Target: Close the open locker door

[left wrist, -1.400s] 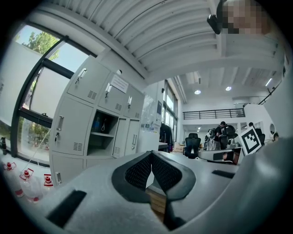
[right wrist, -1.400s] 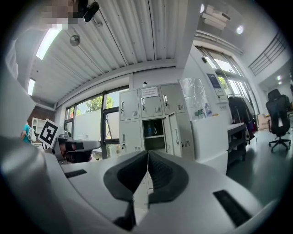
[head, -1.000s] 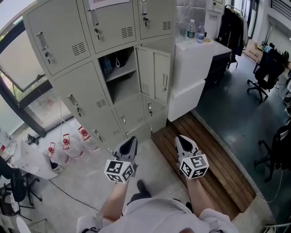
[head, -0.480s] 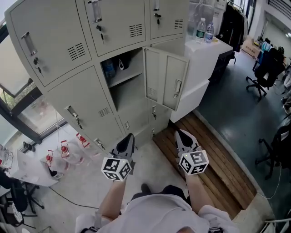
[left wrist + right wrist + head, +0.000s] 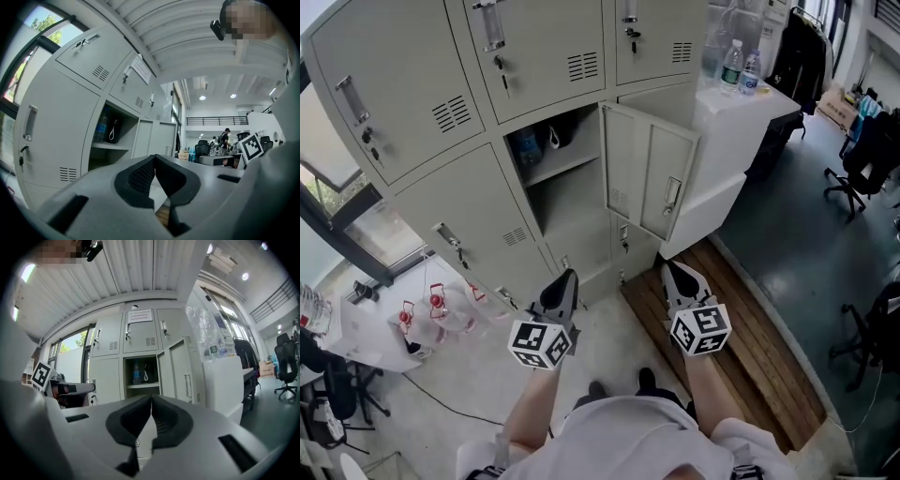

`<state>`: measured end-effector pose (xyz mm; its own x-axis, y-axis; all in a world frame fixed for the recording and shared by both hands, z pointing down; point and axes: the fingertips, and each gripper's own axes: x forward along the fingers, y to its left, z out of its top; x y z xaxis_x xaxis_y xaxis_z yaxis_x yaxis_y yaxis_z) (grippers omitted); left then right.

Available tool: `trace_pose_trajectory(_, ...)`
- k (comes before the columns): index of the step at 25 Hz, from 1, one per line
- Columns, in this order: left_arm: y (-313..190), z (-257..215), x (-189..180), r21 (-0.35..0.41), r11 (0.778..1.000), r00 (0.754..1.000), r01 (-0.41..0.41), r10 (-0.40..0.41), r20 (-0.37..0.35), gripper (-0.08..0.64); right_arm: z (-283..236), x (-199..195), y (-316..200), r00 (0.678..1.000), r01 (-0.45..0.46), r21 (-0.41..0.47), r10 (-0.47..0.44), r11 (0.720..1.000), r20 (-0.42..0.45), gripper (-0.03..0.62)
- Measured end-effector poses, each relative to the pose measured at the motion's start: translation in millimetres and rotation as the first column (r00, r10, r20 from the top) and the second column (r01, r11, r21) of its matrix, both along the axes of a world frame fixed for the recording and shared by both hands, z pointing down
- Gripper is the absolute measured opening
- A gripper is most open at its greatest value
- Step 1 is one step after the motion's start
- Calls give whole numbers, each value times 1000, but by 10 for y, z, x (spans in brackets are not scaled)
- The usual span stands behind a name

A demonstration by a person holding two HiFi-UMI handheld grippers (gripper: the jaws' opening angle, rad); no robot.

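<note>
A bank of grey lockers (image 5: 441, 112) stands ahead. One middle compartment (image 5: 562, 178) is open, with a water bottle (image 5: 525, 145) and a dark looped item on its shelf. Its door (image 5: 652, 183) swings out to the right, handle facing me. My left gripper (image 5: 566, 279) and right gripper (image 5: 671, 272) hover side by side below the lockers, both shut and empty, apart from the door. In the left gripper view the jaws (image 5: 154, 160) meet in front of the open compartment (image 5: 110, 133). From the right gripper (image 5: 151, 400) I see the door (image 5: 180, 371) edge-on.
A white cabinet (image 5: 741, 122) with water bottles (image 5: 733, 62) stands right of the lockers. A wooden slat platform (image 5: 741, 356) lies under my right side. Red-capped jugs (image 5: 436, 305) and a cable lie on the floor at left. Office chairs (image 5: 867, 155) stand far right.
The lockers have come nearer and shifted right in the head view as the person stepped forward. Both grippers keep their pose and stay shut.
</note>
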<state>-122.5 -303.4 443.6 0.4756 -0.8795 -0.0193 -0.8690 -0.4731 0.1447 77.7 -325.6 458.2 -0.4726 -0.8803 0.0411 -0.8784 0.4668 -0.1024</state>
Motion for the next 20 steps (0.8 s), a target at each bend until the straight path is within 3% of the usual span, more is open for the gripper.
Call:
trace_pose_trajectory(8,-259,-19,238,1,999,999,38,-38,4,8,18,273,-407,999,29,-3,-29,1000,-20,19)
trace_pose_trajectory(9,-277,-20,249,0,999,999,42,-42,5,8,2,309,-469,999,28,2,-28,1000,-20,38)
trace_pose_trajectory(11,-308,-30,269,2,999,999,50,-50,5,8,-43,394,-632,999,34,15,-34,999,-21,163)
trace_pose_trajectory(20,-358,-19,198,3,994,994,106,-106,13,8,-82,778,-1664,984,88,31,-82,996,-158,166)
